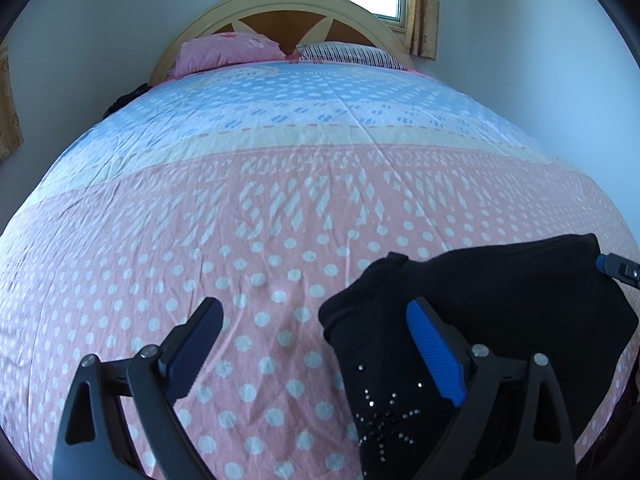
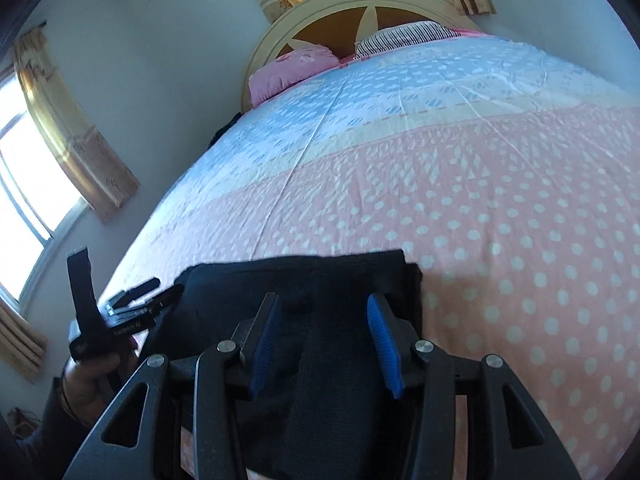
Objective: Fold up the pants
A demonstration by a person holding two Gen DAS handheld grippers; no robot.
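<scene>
The black pants (image 1: 500,292) lie as a folded bundle near the front edge of the bed, with a rhinestone star (image 1: 384,412) on the near part. My left gripper (image 1: 314,306) is open wide. Its left finger is over the bare sheet and its blue-padded right finger (image 1: 434,352) is over the pants' left edge. One fingertip of the right gripper (image 1: 616,267) shows at the pants' far right corner. In the right wrist view my right gripper (image 2: 323,300) is open above the pants (image 2: 320,272), nothing pinched. A hand (image 2: 92,372) holds the left gripper (image 2: 160,290) at the pants' left side.
The bed sheet (image 1: 280,208) is pink with white dots near me and blue further back. A pink pillow (image 1: 228,52) and a striped pillow (image 1: 348,54) rest against the round headboard (image 1: 280,0). Curtained windows (image 2: 24,184) and white walls surround the bed.
</scene>
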